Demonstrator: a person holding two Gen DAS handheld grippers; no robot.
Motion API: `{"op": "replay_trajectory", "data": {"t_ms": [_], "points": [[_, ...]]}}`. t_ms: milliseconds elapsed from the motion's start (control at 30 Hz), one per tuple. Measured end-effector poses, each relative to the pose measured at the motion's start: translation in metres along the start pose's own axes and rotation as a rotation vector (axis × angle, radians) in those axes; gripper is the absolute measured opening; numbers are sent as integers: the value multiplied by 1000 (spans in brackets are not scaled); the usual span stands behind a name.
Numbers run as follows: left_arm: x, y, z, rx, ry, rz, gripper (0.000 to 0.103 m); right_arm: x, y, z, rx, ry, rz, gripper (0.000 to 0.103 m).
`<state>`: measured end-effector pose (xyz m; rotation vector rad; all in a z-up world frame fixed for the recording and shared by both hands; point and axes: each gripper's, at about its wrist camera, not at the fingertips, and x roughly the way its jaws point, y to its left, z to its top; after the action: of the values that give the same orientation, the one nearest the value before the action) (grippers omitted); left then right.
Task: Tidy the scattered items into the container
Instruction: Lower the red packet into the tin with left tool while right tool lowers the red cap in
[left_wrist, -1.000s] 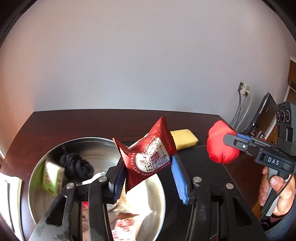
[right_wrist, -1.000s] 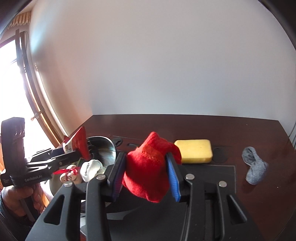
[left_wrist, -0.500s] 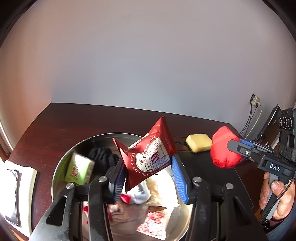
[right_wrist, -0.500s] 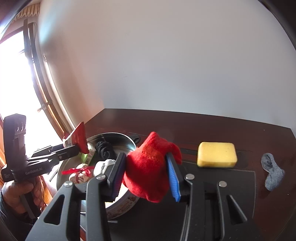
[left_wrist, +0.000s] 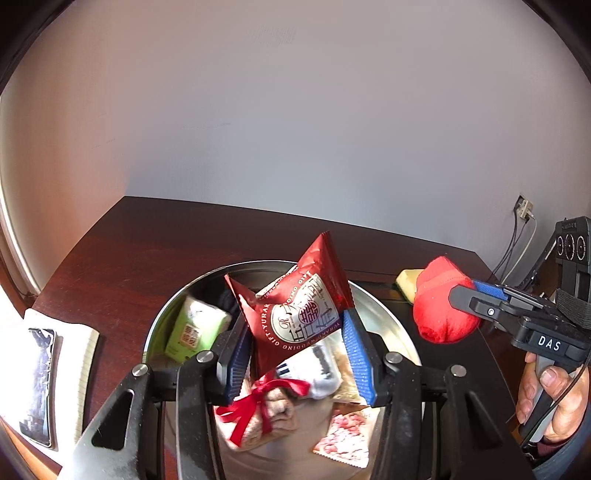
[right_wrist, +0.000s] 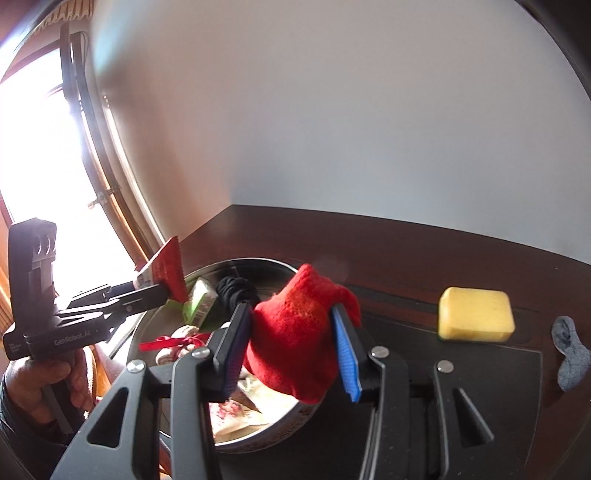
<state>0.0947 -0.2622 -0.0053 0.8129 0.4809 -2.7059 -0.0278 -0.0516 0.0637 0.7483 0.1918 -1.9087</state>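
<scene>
Tin: round metal tin (left_wrist: 384, 310) on the dark wooden table (left_wrist: 147, 251), part on a black mat (right_wrist: 480, 373); rim also seen from the right wrist (right_wrist: 258, 263).
In the tin: green carton (left_wrist: 194, 328) leaning at the left wall; black cloth bundle (right_wrist: 236, 291) behind it; beige cloth tied with a red ribbon (left_wrist: 258, 402); white sock (left_wrist: 317, 373); pink-print packet (left_wrist: 345, 435) near the front rim.
Left claw: left gripper (left_wrist: 295, 354) clamped on a red snack packet (left_wrist: 295, 306), held tilted in the air above the tin.
Right claw: right gripper (right_wrist: 291, 354) clamped on a red sock (right_wrist: 295, 332), bunched between the blue pads (right_wrist: 345, 358), at the tin's right edge; whether over the rim or just outside, cannot tell.
Still out: yellow sponge (right_wrist: 474, 314) on the table at the mat's far edge; grey sock (right_wrist: 569, 354) to its right, apart from it.
Table's left edge: phone (left_wrist: 38, 376) lying on a white notepad (left_wrist: 83, 354).
Far right: cables (left_wrist: 517, 243) running from a wall socket.
</scene>
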Motion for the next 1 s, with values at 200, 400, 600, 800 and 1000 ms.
{"op": "replay_trajectory", "data": {"t_ms": [200,400,600,800,1000], "points": [[-2,14,-3,-15,6,24,50,14,13,-1,-17,20,20,44],[3,25,-11,-30,28,36,50,26,20,-6,-25,42,33,44],[4,33,-15,-43,35,53,50,35,29,-10,-36,66,49,44],[9,43,-22,-47,52,76,50,39,45,-16,-57,82,80,45],[12,45,-28,-44,66,90,50,43,56,-22,-78,96,92,45]]}}
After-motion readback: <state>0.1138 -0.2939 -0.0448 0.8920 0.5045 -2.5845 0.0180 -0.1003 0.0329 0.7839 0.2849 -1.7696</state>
